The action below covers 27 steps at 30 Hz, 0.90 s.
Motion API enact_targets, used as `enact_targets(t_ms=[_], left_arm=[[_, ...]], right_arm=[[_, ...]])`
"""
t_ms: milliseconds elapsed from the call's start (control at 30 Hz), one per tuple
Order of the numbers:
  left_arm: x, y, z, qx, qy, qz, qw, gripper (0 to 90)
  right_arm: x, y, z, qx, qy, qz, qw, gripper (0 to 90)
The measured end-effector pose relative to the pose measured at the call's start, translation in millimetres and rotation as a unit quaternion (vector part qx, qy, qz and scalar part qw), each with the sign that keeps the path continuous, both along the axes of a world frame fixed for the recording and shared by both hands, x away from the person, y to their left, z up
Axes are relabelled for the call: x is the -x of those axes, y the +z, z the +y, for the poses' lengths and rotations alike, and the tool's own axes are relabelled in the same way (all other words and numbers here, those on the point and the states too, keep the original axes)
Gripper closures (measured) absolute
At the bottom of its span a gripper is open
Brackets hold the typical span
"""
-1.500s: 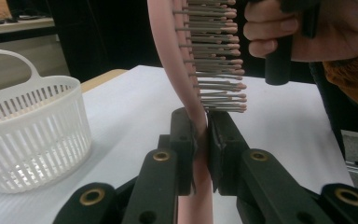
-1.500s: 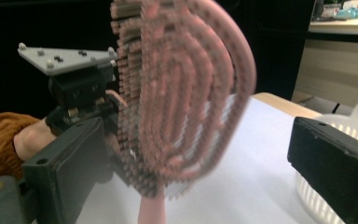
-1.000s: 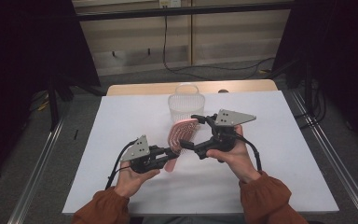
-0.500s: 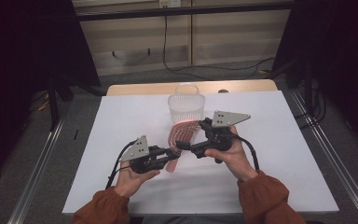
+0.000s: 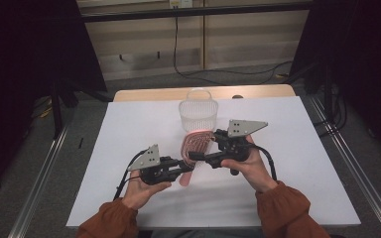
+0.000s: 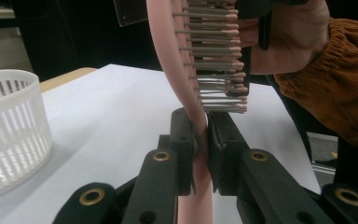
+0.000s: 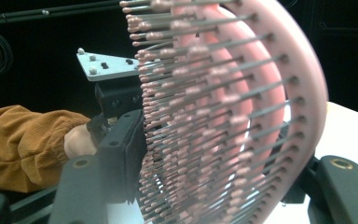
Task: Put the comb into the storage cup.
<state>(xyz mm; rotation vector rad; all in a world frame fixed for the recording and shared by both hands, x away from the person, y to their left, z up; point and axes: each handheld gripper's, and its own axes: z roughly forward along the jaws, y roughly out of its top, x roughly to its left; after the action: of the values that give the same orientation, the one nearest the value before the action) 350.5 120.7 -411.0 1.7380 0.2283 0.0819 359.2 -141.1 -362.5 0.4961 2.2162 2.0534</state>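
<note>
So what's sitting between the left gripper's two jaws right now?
The pink hairbrush: in the left gripper view the left gripper clamps its handle just below the bristles, jaws pressed on both sides.

No readable text, labels, brands, numbers or signs anywhere in the high view or either gripper view.

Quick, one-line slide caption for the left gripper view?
Left claw shut on a pink hairbrush handle, bristles toward the other hand; white basket alongside.
</note>
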Motion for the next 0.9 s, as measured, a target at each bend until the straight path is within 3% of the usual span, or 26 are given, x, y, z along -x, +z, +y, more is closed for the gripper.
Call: enact_targets(t_ms=[267,567,900], left_arm=[[-1.5,-1.4,-2.2,-0.006,-0.009,-0.001,0.9999,81.4],[-2.6,-1.9,-4.3,-0.007,-0.014,0.004,0.9999,81.1],[-6.7,-2.9,-10.9,-0.014,-0.011,0.010,0.9998,77.7]], right_arm=[[-2.5,-1.8,0.4,-0.003,0.008,-0.002,1.0000,38.9],[0.3,0.0,0.4,-0.001,0.019,-0.003,0.9998,49.8],[-0.6,2.0,-4.1,0.008,0.017,0.017,0.9997,59.1]])
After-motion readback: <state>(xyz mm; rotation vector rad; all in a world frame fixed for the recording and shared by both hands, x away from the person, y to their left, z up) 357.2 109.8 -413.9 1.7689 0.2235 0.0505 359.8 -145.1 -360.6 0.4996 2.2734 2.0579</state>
